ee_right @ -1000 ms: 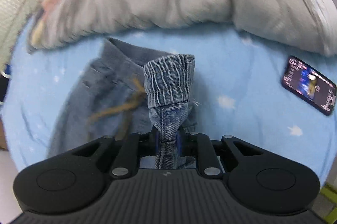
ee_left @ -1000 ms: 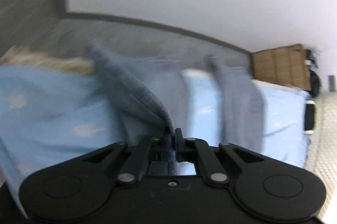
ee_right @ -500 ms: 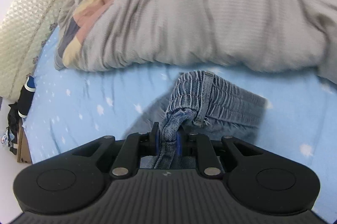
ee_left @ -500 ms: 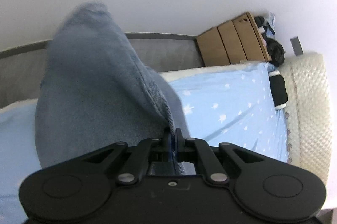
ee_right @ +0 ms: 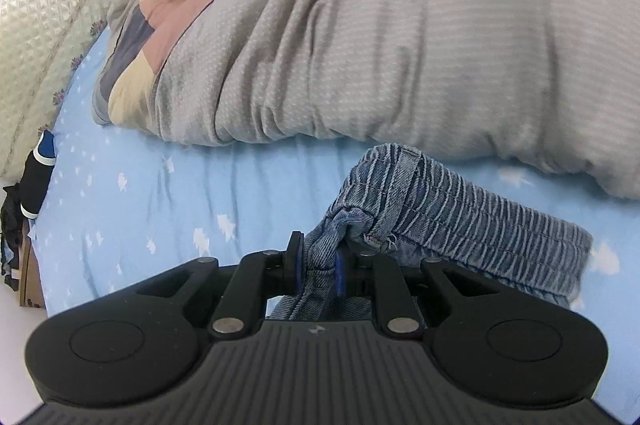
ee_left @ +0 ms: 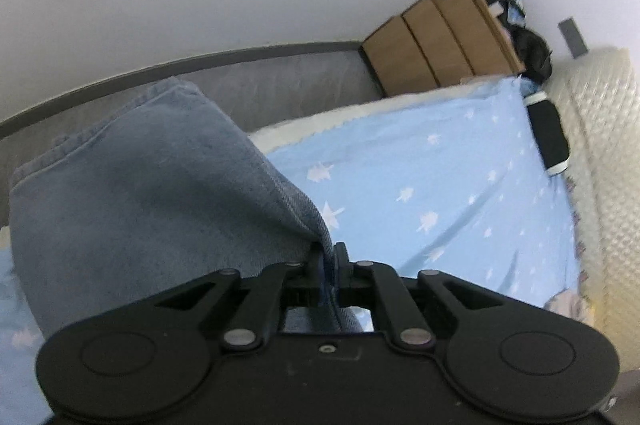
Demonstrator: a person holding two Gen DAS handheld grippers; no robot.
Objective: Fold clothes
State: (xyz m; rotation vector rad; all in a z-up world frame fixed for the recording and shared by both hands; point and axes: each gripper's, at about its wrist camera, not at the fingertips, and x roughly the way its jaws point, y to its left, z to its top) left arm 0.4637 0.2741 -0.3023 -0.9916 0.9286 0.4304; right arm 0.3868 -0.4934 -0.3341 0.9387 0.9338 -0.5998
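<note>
The left tool point(ee_left: 329, 257) pinches a seam edge of the denim pants point(ee_left: 152, 185), lifted at ten o'clock over the bed point(ee_left: 420, 185). The right tool point(ee_right: 318, 261) pinches their elastic waistband point(ee_right: 460, 221) at two o'clock, likely stretching the garment flat before folding.

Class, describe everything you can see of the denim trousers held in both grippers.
The trousers are blue denim, faded, with a gathered, ribbed elastic waistband and a frayed thread. The right gripper is shut on a bunched fold by the waistband, above the blue starred sheet. The left gripper pinches a stitched edge; a leg with a hemmed end spreads before it.
</note>
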